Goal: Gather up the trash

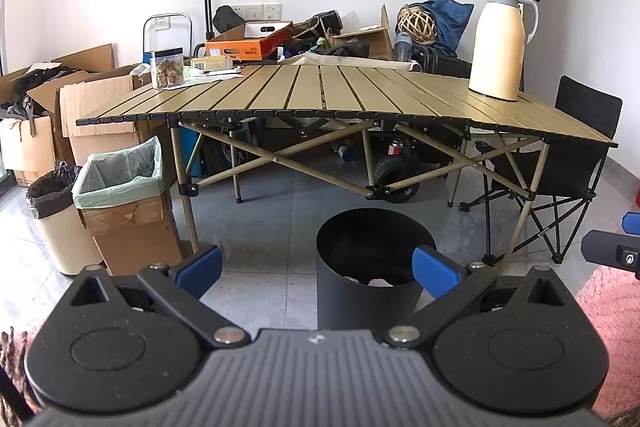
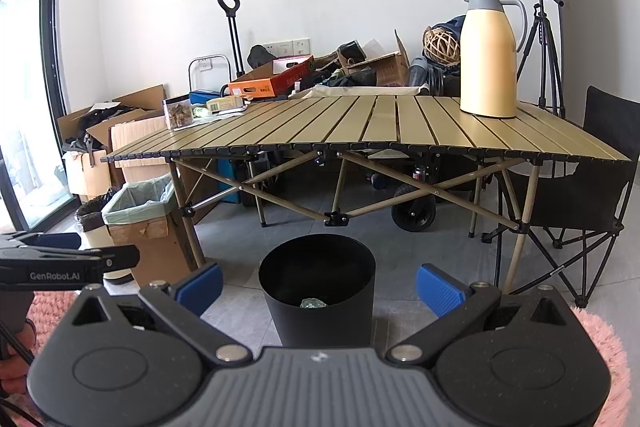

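On the floor in front of the table [image 2: 360, 123], the black bin [image 2: 317, 291] sits between both grippers with some trash inside. Left gripper [image 1: 318, 267] and right gripper [image 2: 319, 285] both hang wide and empty, probably done dropping.

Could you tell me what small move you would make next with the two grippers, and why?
Probably carry the right gripper toward the table's far-left corner, where loose packets lie beside the jar. Both it and the left gripper are open and empty, and the black bin already holds crumpled scraps.
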### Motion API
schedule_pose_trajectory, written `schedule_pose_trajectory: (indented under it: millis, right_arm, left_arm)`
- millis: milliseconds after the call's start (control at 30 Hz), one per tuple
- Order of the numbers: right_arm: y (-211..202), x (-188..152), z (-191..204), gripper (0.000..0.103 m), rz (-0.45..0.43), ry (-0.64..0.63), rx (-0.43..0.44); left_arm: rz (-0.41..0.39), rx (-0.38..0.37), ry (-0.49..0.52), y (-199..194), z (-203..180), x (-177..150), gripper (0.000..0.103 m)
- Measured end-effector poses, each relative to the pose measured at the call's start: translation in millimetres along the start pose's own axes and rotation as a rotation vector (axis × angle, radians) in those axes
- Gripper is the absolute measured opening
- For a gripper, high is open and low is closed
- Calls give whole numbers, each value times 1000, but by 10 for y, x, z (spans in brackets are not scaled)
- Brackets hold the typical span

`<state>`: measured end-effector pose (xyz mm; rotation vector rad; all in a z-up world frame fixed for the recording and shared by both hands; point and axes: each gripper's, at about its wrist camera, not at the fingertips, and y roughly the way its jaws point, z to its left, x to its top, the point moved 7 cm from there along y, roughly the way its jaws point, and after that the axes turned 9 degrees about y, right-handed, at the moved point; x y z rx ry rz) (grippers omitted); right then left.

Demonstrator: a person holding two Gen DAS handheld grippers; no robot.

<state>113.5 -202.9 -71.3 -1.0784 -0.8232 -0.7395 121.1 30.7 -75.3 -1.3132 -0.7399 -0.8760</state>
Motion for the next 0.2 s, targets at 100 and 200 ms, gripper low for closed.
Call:
schedule_pose_trajectory:
  millis: [100,200]
  right_arm:
    - [-3,9,-2,103,-3,0,3]
    - [-4,18,-10,103,-5,0,7]
  left_arm:
    - [2,6,2,-5,4,9,103]
    - [-3,5,1,-11,4,27,103]
